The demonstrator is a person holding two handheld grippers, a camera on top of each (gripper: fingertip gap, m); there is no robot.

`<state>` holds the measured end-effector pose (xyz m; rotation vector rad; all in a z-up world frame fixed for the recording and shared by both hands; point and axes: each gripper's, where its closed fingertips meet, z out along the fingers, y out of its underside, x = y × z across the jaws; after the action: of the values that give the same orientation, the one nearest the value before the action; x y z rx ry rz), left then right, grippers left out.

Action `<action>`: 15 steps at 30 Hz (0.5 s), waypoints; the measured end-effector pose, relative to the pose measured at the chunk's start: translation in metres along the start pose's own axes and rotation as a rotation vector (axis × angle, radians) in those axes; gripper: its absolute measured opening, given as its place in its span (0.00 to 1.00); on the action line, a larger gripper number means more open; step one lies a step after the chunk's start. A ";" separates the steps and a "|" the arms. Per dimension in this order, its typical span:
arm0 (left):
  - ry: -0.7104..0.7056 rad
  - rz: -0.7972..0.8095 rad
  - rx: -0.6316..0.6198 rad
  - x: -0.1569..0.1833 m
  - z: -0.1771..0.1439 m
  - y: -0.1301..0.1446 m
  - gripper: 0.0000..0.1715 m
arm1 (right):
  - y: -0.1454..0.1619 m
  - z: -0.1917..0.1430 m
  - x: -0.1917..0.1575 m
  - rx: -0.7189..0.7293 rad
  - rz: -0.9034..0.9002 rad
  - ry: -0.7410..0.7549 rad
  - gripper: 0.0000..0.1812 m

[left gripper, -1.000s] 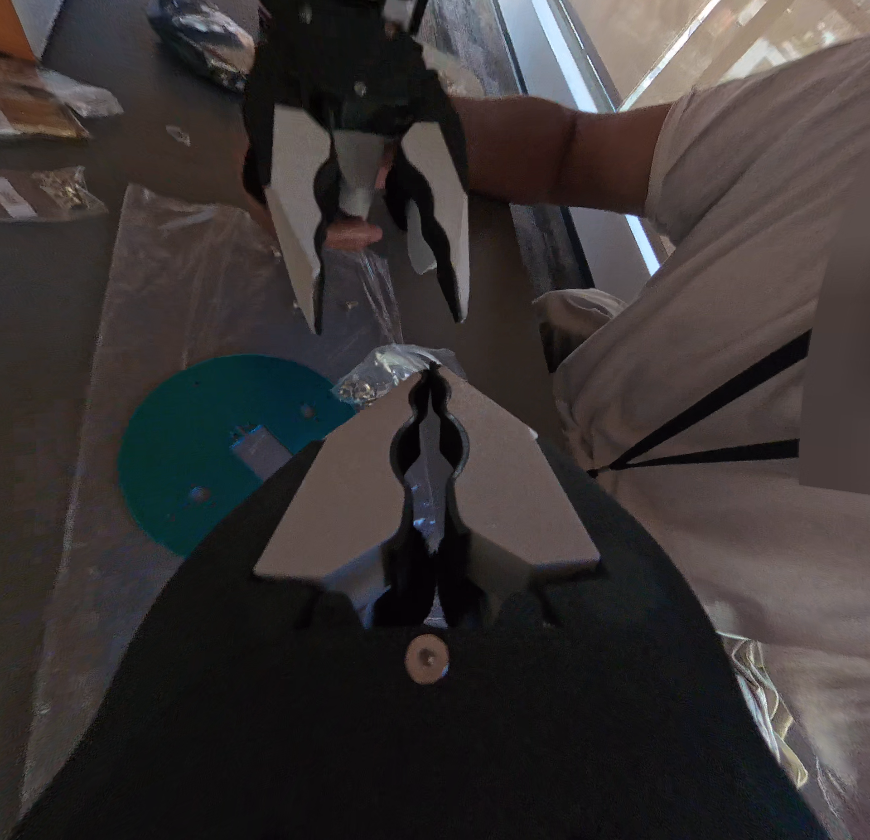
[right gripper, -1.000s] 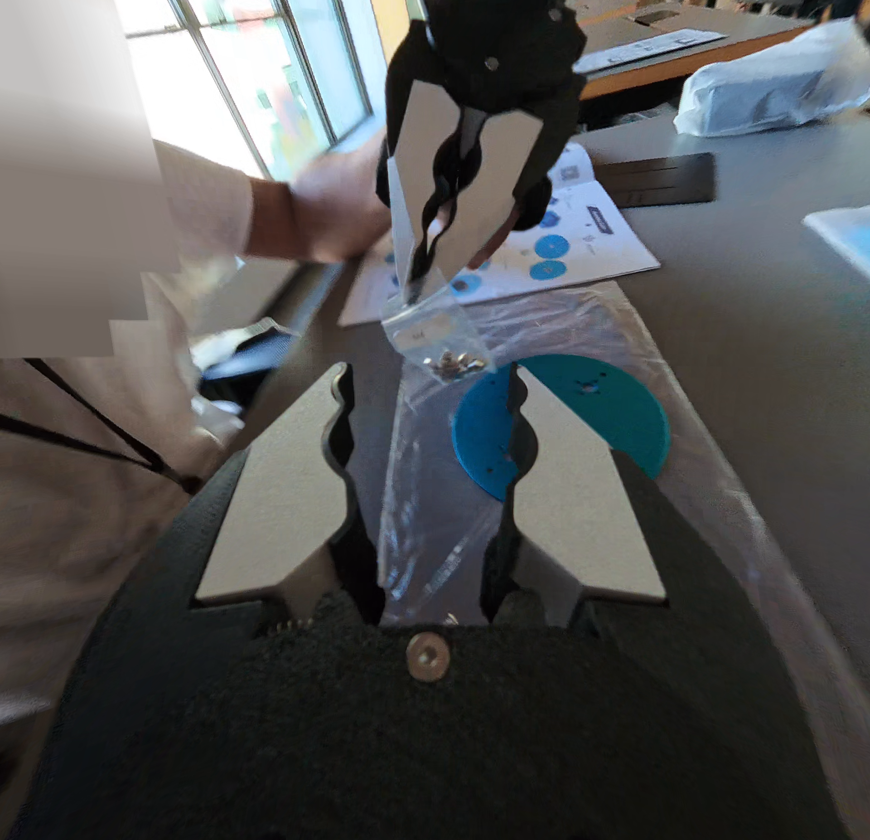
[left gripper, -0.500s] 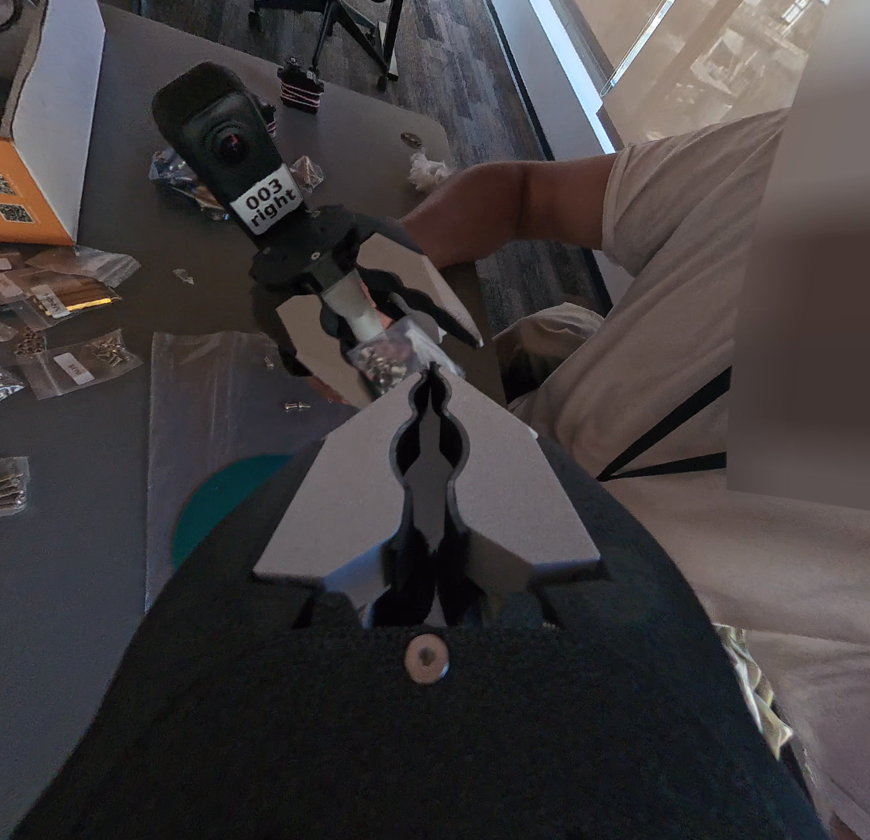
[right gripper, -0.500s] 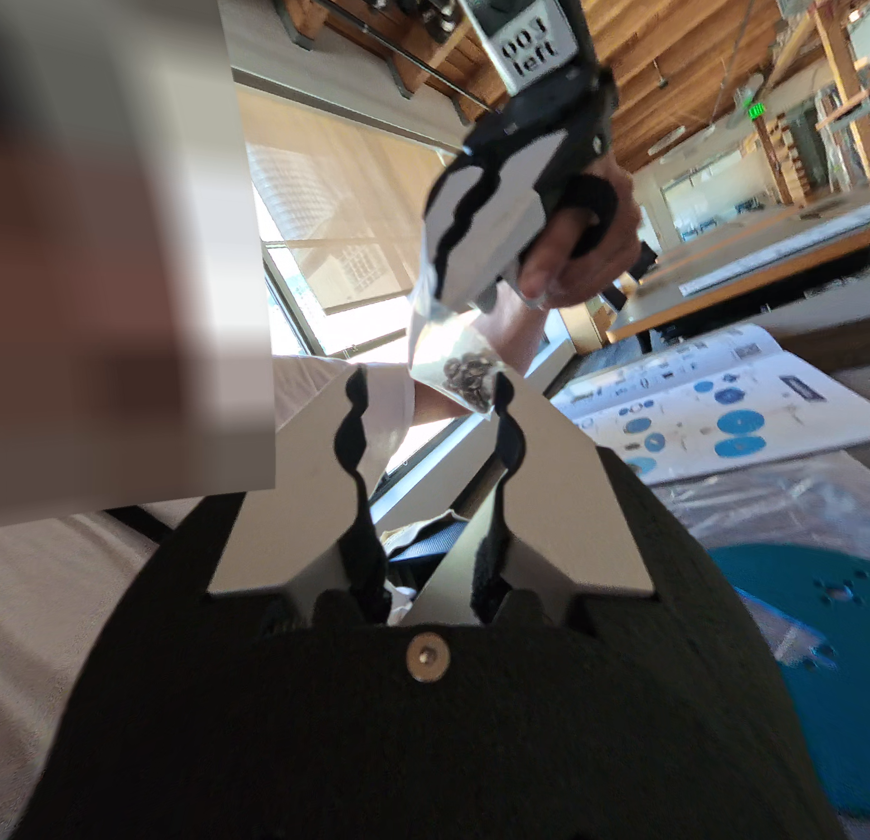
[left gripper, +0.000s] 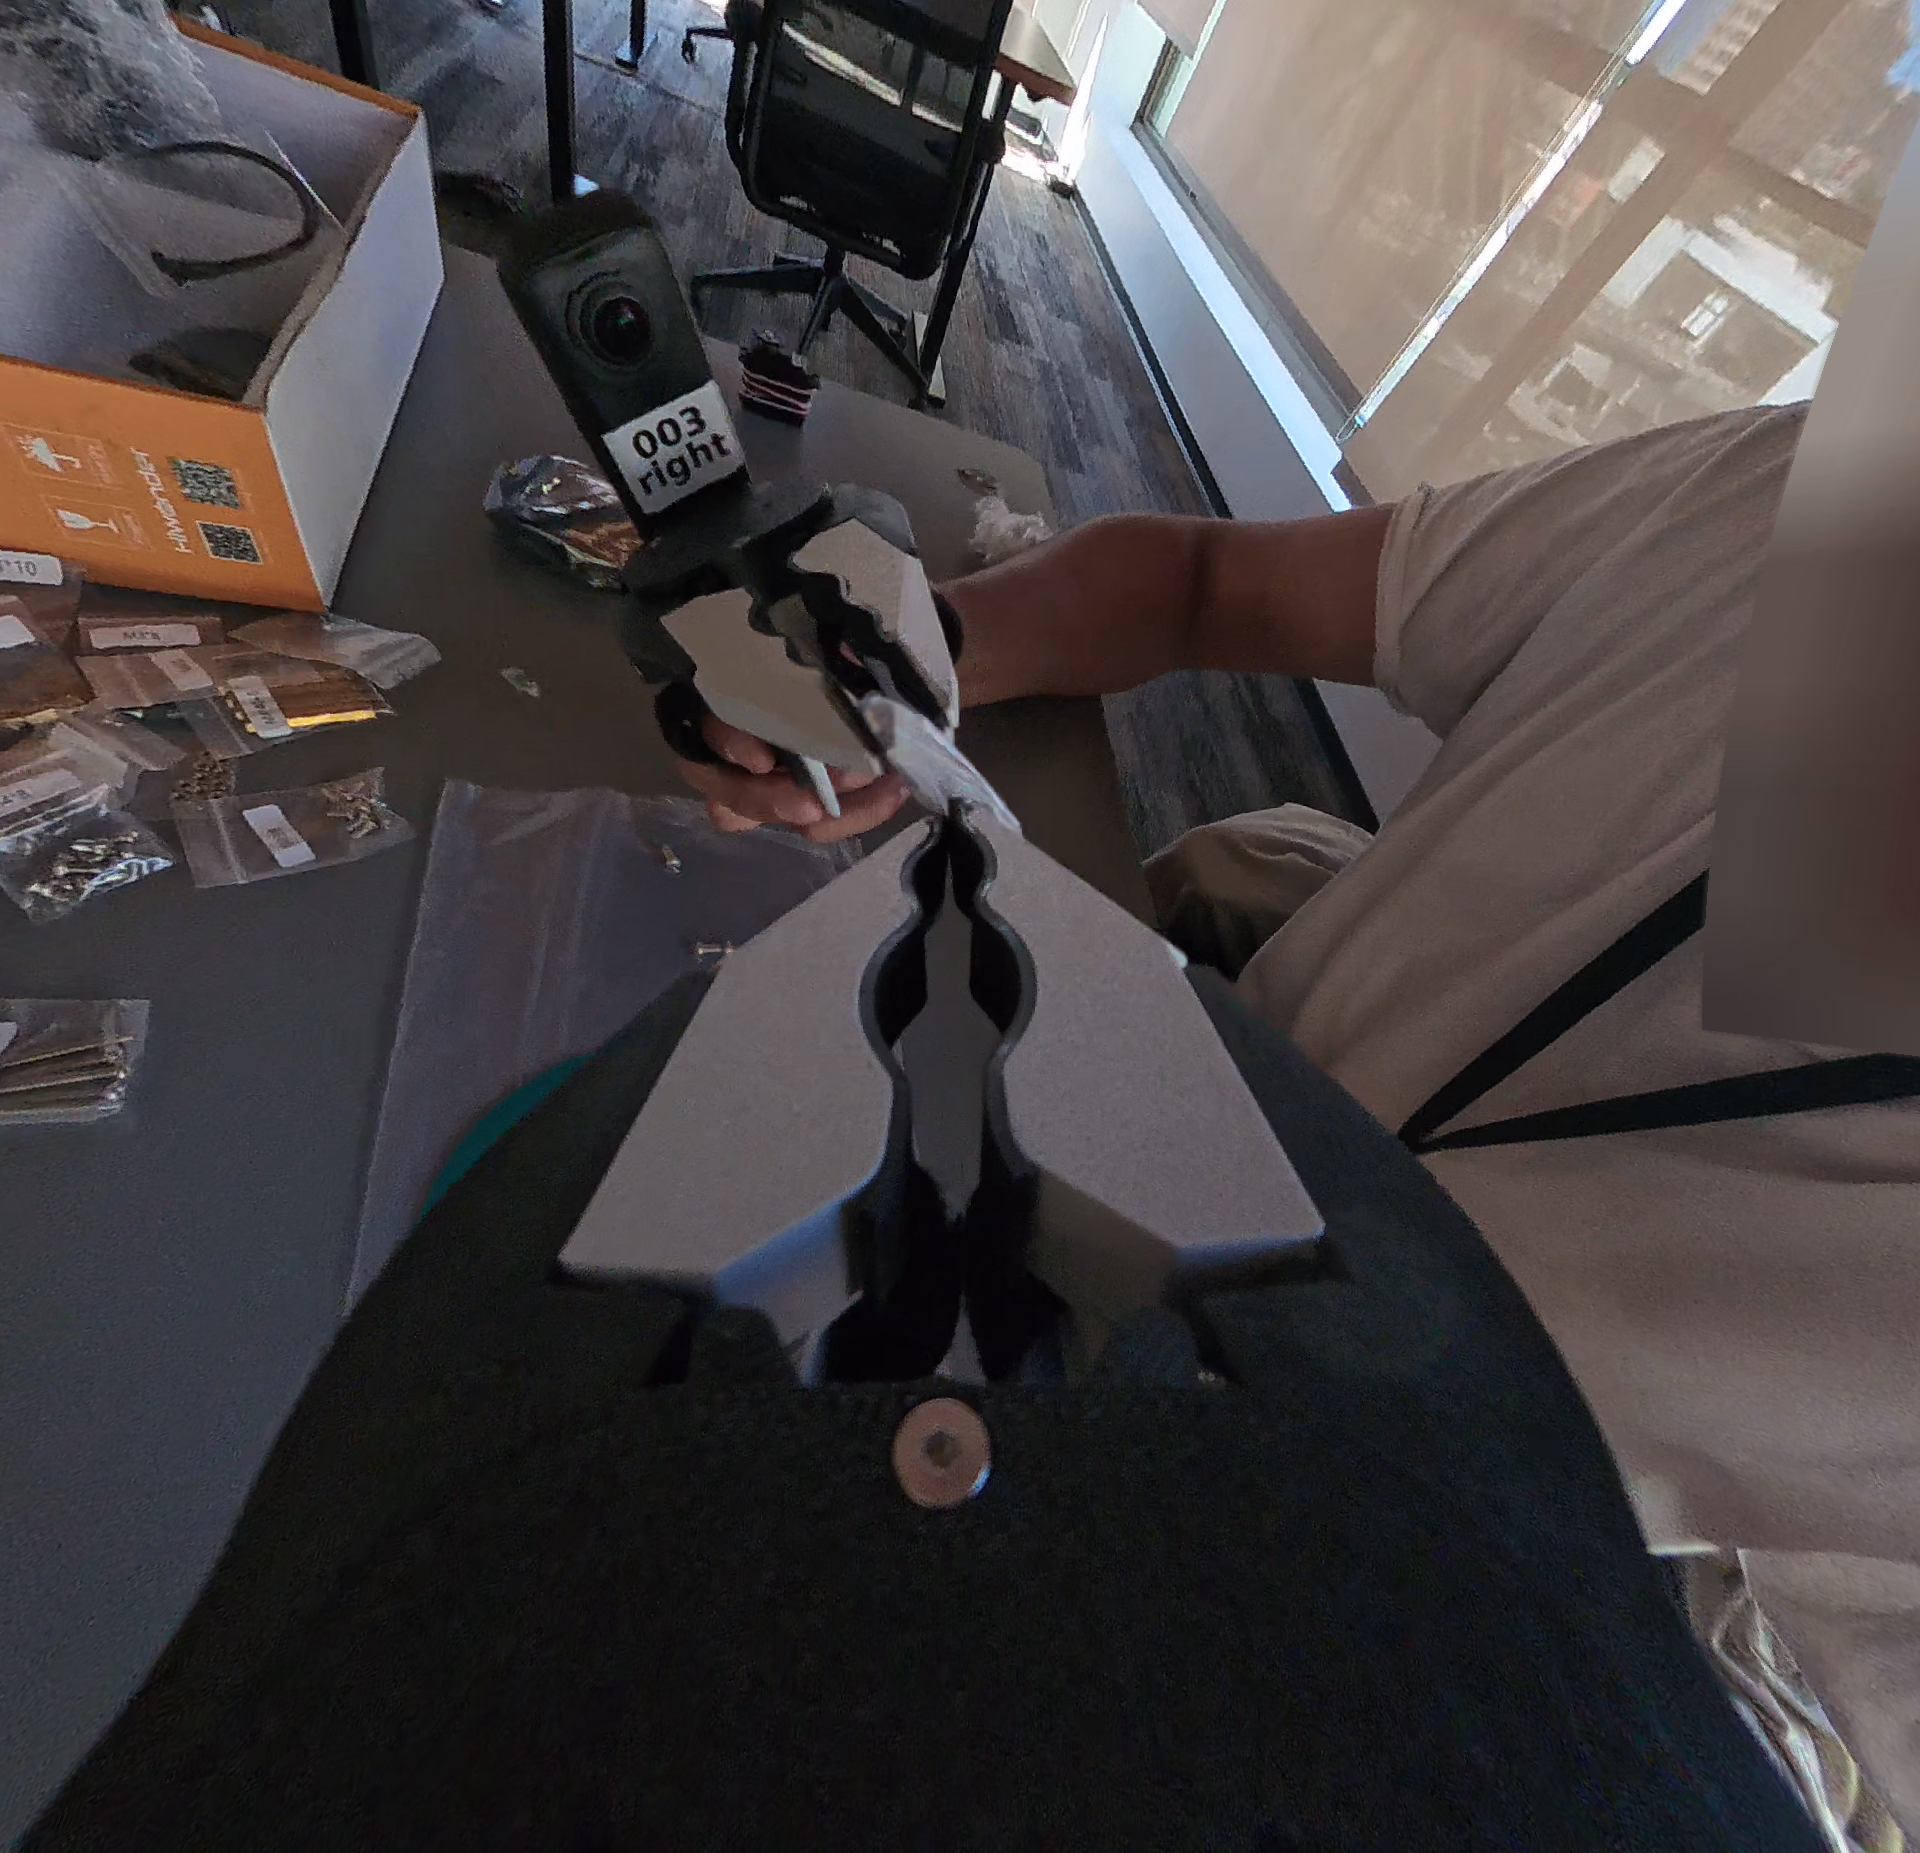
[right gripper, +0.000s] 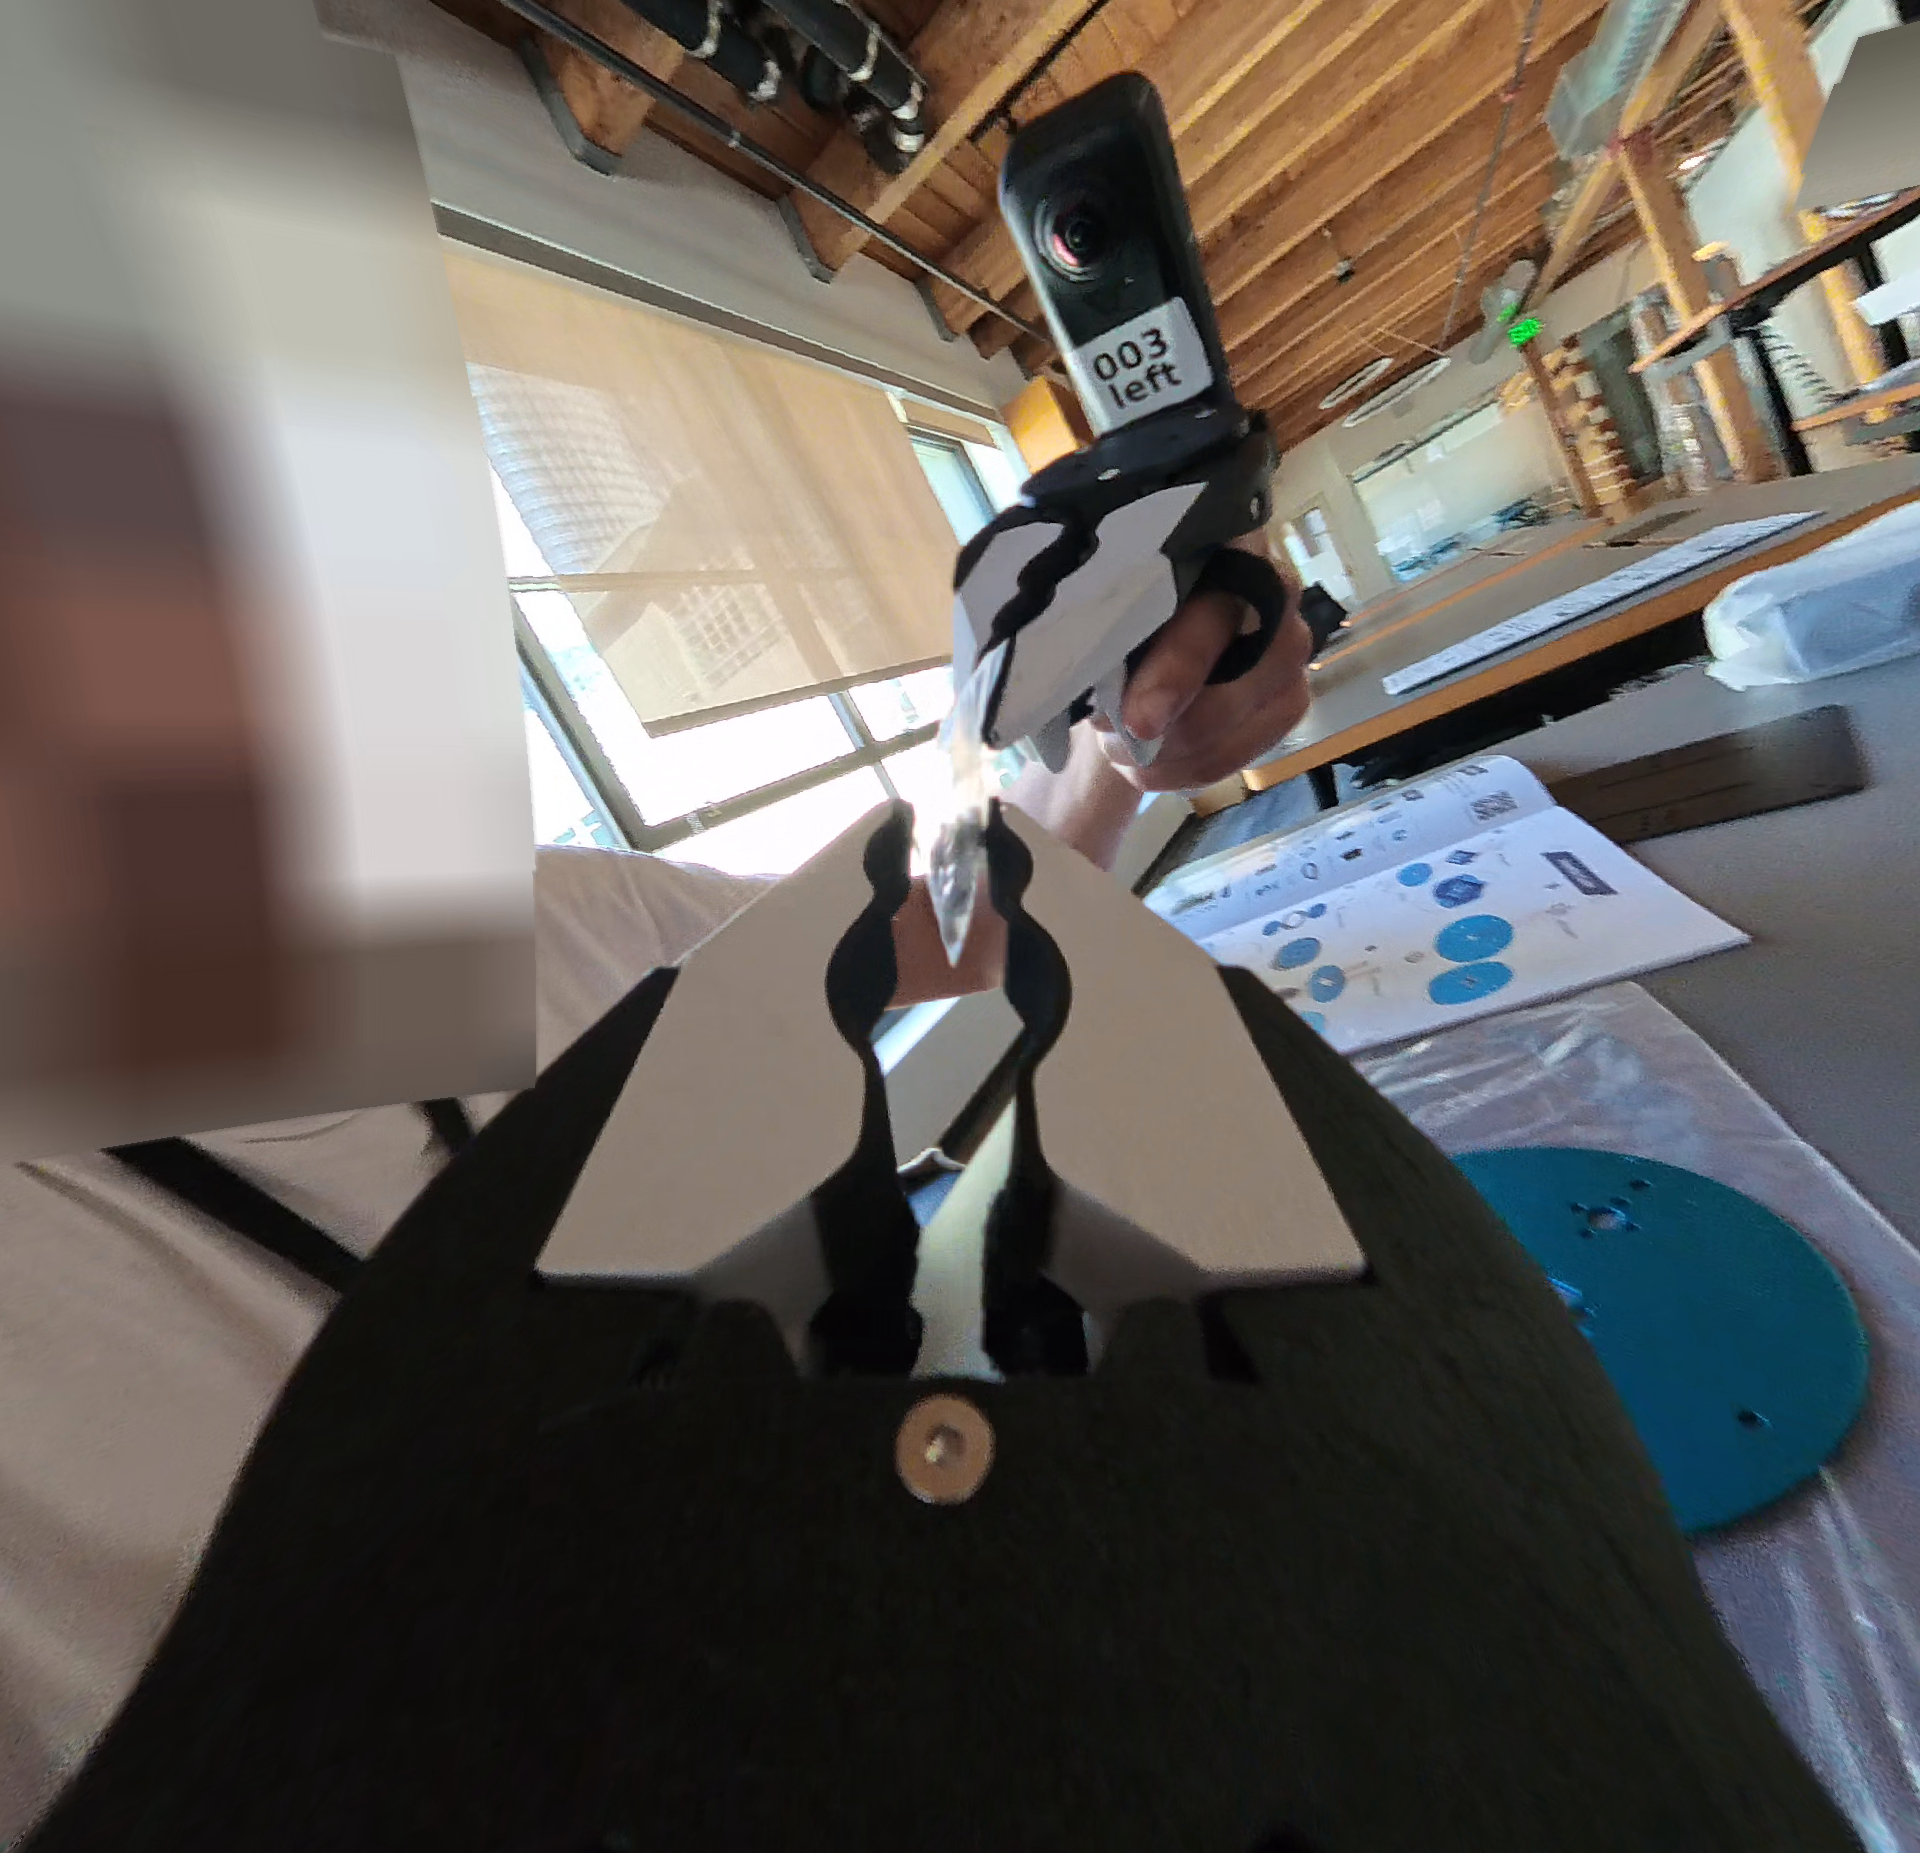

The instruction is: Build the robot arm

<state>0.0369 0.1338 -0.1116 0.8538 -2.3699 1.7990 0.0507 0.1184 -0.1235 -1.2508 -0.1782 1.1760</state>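
Between both grippers — small clear bag (right gripper: pixel 961 847), pinched each end.

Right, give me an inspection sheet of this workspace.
Surface: grey table, with a clear plastic sheet spread on it.
Job's things: small clear bag held in the air; teal disc on the sheet; open booklet.
Clutter: orange-and-white box, hardware packets, loose screw.
Grippers: left hand-held gripper shut on the bag's upper end; right hand-held gripper tips flank its lower end, grip unclear.
Cables: black cord inside the box.
Surroundings: office chair, shaded windows, wooden ceiling.
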 end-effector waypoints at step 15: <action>-0.076 0.102 0.118 -0.042 0.023 0.022 0.00 | -0.003 -0.039 0.034 -0.170 -0.104 0.320 0.02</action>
<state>0.0689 0.1337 -0.1529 0.8418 -2.4159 1.9975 0.0939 0.1204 -0.1520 -1.5423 -0.1052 0.8714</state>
